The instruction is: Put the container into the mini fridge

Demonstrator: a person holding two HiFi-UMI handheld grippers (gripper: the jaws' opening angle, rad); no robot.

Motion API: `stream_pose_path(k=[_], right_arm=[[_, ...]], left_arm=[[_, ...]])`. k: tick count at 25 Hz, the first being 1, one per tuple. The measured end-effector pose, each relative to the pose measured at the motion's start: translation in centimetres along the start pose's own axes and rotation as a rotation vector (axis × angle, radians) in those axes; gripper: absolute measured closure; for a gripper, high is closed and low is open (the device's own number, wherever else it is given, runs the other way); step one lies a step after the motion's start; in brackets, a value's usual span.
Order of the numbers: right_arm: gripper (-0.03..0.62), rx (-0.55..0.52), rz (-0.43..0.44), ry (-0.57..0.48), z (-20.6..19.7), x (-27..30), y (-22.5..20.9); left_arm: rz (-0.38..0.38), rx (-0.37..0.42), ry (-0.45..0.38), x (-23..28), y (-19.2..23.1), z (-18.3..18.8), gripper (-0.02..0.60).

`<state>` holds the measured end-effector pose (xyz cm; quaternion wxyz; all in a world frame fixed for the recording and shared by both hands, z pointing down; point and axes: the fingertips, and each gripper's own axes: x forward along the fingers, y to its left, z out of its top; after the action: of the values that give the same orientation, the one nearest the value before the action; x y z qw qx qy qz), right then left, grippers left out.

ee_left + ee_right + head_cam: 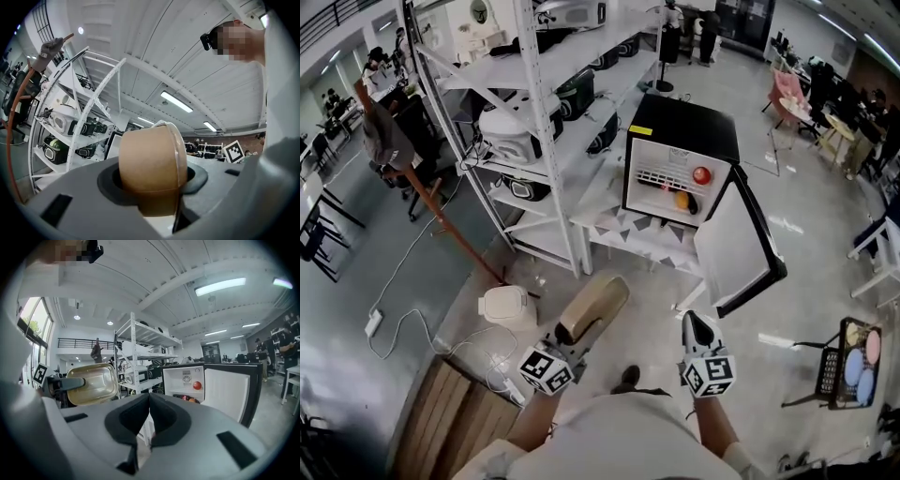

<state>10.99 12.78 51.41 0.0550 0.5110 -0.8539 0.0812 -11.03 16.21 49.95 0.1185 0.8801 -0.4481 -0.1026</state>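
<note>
Two grippers are showing at 6 o'clock in the head view, both pointing toward 12. Left gripper (pixel 570 336) is clamping the container (pixel 594 306), a tan oblong tub with a clear lid; in the left gripper view its jaws (pixel 154 190) are pressing on the container (pixel 150 161), which is filling the gap and sticking out past the tips. Right gripper (pixel 698 328) is carrying nothing: in the right gripper view its jaws (pixel 149 414) are sitting closed, pads meeting, nothing between them. That same view is catching the container (pixel 91 383) at 9 o'clock, lid side facing the camera. Container is hanging in the air, well apart from the mini fridge (pixel 680 127), which is standing at 1 o'clock of it on a low white table (pixel 628 239). Fridge door (pixel 733 246) is hanging wide open, swung out toward 5 o'clock of the cabinet. Inside, a red round item (pixel 701 175) is sitting on the wire shelf and an orange item (pixel 682 199) is lying below it. White shelving rack (pixel 534 112) is standing at 11 o'clock, just beside the fridge. White lidded pot (pixel 506 307) is sitting on the floor at 9 o'clock of the container.
</note>
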Motion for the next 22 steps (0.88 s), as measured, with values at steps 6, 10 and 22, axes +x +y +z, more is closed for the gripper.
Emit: stream_pose_path(k=[6,10,22], right_arm=[[0.587,0.005,0.034,-0.003,1.5,3.6,-2.6],[0.588,0.009,0.034,-0.002,1.9,5.1,-5.4],[0.588,0.037,0.036,0.021,1.2,7.6,-11.5]], left_arm=[[0.027,0.019,0.001,3.7,1.3,1.0,0.399],[0.031,0.02,0.012,6.5,1.5,0.7,0.399],[0.027,-0.01,0.042,13.6,1.2,-1.1,0.399]])
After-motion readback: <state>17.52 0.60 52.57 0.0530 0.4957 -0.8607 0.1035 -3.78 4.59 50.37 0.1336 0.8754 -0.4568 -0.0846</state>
